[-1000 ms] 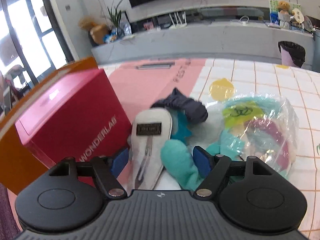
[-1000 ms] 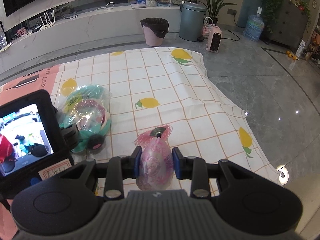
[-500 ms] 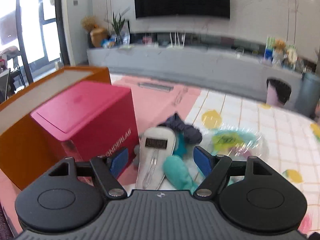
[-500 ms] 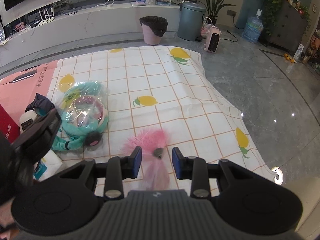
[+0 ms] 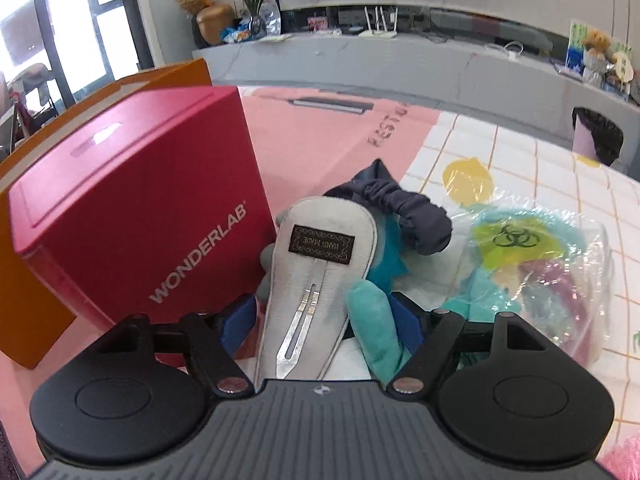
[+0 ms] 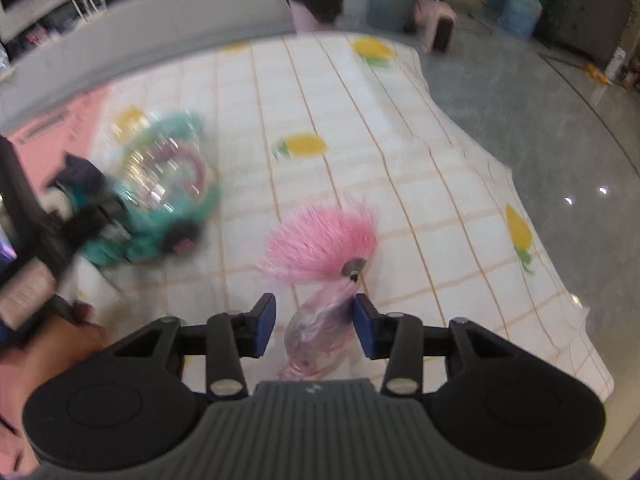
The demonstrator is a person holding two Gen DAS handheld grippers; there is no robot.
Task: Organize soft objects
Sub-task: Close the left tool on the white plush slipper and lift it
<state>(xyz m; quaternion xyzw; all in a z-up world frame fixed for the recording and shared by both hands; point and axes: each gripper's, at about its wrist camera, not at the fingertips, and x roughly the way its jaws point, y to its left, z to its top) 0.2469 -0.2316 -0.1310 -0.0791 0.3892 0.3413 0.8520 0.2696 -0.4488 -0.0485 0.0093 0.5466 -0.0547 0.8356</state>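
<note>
Left gripper (image 5: 322, 322): jaws spread wide and clamping nothing, with a grey felt pouch (image 5: 316, 280) bearing a dark sewn label and a teal plush limb (image 5: 374, 328) lying between them, beside a red WONDERLAB box (image 5: 140, 216) and a navy fabric piece (image 5: 400, 210), while a plastic-wrapped teal plush toy (image 5: 532, 264) lies to their right on the lemon-print checked cloth (image 5: 520, 152). Right gripper (image 6: 314, 322): jaws have just been opening, now released, with a pink tasselled toy (image 6: 320, 240) lying on the cloth between and ahead of the pads; whether one pad touches its clear wrapped end I cannot tell.
</note>
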